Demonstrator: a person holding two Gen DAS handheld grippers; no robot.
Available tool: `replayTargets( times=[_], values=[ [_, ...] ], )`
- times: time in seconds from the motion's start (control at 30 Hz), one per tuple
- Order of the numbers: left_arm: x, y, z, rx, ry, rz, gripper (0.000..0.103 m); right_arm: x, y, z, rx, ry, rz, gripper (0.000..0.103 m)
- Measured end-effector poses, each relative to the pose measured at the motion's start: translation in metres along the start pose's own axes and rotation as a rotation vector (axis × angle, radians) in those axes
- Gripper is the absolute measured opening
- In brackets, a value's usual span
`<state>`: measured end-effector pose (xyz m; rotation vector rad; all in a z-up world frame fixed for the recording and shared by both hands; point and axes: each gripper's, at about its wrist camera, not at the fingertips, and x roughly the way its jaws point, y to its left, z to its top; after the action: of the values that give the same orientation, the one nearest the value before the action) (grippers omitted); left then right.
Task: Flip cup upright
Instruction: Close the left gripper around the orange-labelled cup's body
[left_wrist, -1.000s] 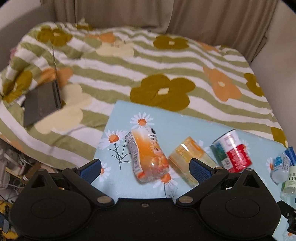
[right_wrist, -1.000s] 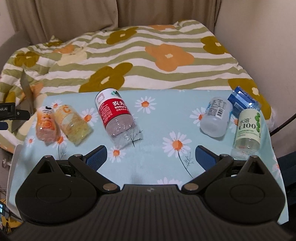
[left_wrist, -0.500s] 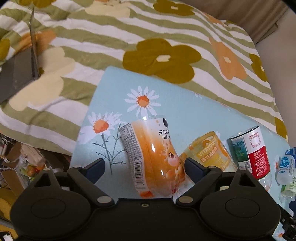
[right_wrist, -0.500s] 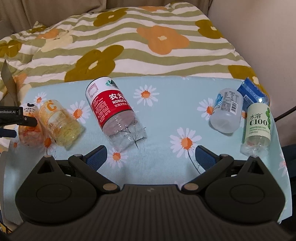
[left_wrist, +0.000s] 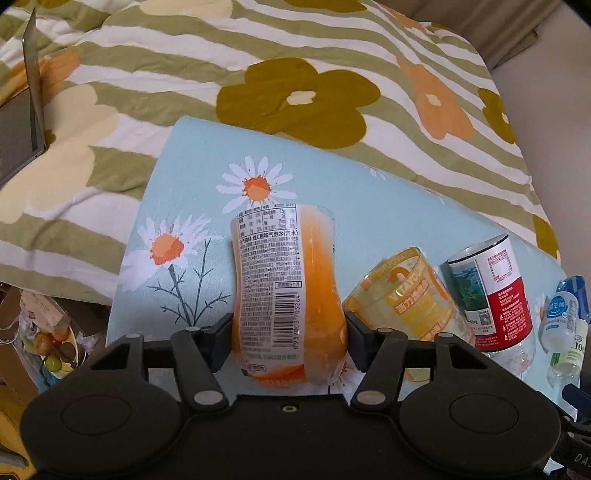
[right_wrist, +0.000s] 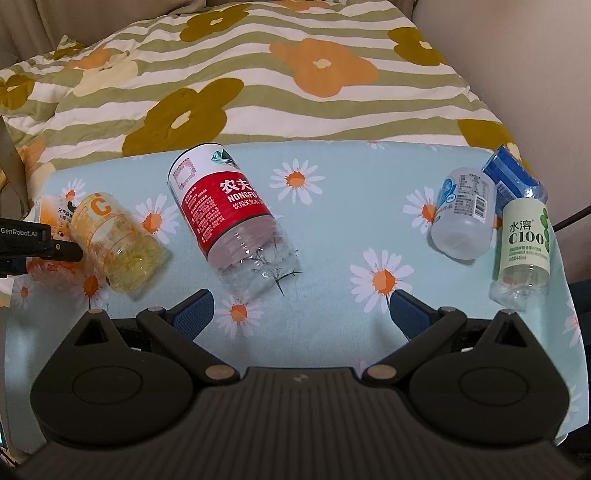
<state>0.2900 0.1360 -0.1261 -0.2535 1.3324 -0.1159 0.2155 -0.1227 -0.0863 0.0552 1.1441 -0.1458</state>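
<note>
The orange cup (left_wrist: 291, 295), a cut-off bottle with an orange label and a printed barcode panel, lies on its side at the left end of the light blue daisy-print cloth (left_wrist: 369, 206). The left gripper (left_wrist: 289, 343) has its jaws pressed against the cup's two sides near its lower end, so it is clamped on it; the cup's far end points away from the camera toward a printed daisy. From the right wrist view the same cup (right_wrist: 51, 218) shows only partly, behind the left gripper's black body at the cloth's left edge.

Just beside it on the right lies a yellow cup (left_wrist: 410, 295) on its side (whether the two touch is hard to tell), and next to that a red-labelled bottle cup (left_wrist: 495, 291), also lying down. Farther right lie a white cup (right_wrist: 461, 214), a blue one (right_wrist: 511, 177) and a pale green C100 cup (right_wrist: 524, 243), close together.

The right gripper (right_wrist: 299, 314) hovers over the near edge of the cloth with its jaws spread wide and nothing between them. The cloth rests on a green-striped flowered blanket (right_wrist: 258, 81)
</note>
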Motion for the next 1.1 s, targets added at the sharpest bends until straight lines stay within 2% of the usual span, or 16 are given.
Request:
replayTargets(
  times=[0.27, 0.57, 0.83, 1.1],
  values=[
    [-0.011, -0.004, -0.005, 0.03, -0.041, 0.028, 0.065, -0.003, -0.004, -0.005, 0.002, -0.008, 0.013, 0.103],
    [-0.045, -0.028, -0.026, 0.079, -0.143, 0.073, 0.065, -0.021, -0.021, -0.014, -0.018, -0.056, 0.06, 0.103],
    [-0.084, -0.07, -0.072, 0.108, -0.245, 0.112, 0.065, -0.05, -0.06, -0.035, -0.063, -0.115, 0.094, 0.103],
    [-0.091, -0.127, -0.132, 0.139, -0.264, 0.117, 0.065, -0.069, -0.115, -0.066, -0.084, -0.158, 0.151, 0.103]
  ],
)
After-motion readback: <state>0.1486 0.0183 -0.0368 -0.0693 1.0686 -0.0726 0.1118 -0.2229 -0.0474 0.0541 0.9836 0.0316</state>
